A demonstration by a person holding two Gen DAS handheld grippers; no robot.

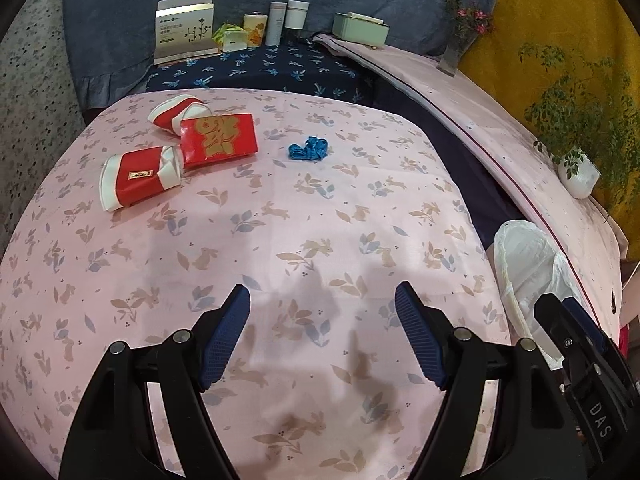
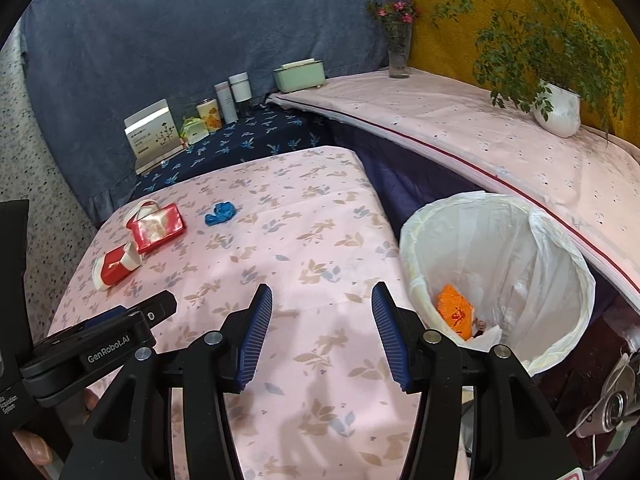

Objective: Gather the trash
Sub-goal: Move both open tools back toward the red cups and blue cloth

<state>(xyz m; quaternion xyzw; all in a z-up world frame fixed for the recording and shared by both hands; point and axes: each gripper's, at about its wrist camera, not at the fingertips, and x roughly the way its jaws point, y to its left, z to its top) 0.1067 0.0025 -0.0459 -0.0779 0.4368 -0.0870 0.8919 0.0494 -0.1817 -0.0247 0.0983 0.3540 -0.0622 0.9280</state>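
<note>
Pink rabbit-print tablecloth (image 1: 320,240) lay beneath both tools. Left gripper (image 1: 322,336) and right gripper (image 2: 322,334) hovered with jaws spread wide, holding nothing. Ahead and left of them: two crushed red-and-white cups (image 1: 138,180), red packet (image 1: 219,139), blue scrap (image 1: 308,149). Just right of the right gripper stood a lined trash bin (image 2: 560,264) containing an orange wrapper (image 2: 454,310).

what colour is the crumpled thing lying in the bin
Orange with red print: the crumpled orange wrapper in the white-lined bin, clearest in the right wrist view.
</note>
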